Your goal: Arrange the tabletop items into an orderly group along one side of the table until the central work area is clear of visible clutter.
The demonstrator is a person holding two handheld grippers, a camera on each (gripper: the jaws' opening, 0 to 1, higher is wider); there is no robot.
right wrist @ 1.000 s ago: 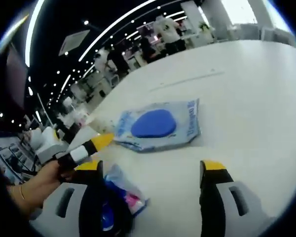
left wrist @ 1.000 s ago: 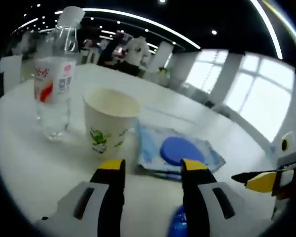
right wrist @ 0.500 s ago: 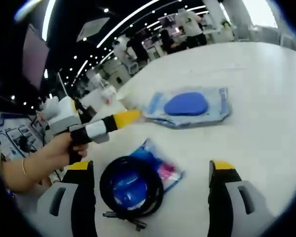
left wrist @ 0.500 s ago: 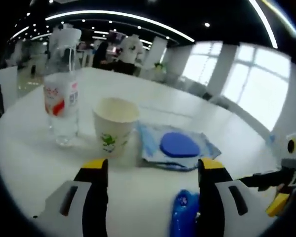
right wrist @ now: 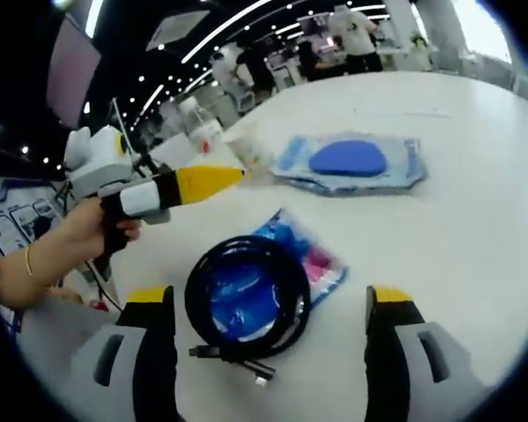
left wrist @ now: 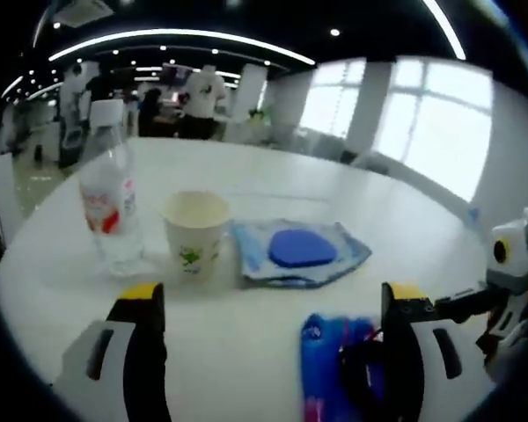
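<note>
On the white table [left wrist: 246, 334] stand a clear water bottle [left wrist: 111, 211] and a paper cup [left wrist: 195, 234], with a pale blue wipes pack [left wrist: 299, 251] to their right. Nearer lies a blue packet [left wrist: 326, 369] with a black cable coil [left wrist: 363, 380] on it. My left gripper [left wrist: 273, 352] is open above the table in front of the cup, holding nothing. My right gripper [right wrist: 268, 343] is open over the cable coil [right wrist: 195, 299] and blue packet [right wrist: 321, 264], apart from both. The left gripper [right wrist: 218, 179] points at the wipes pack [right wrist: 348, 163] from the left.
The right gripper [left wrist: 447, 306] comes in from the right edge of the left gripper view. A hand [right wrist: 70, 237] holds the left gripper. People and furniture stand far behind the table. Bare table top [right wrist: 475, 229] spreads to the right of the packs.
My left gripper's jaws have spread wider. Both views have pulled back from the table, so the cable coil and blue packet now show whole in the right gripper view. The table items have not moved.
</note>
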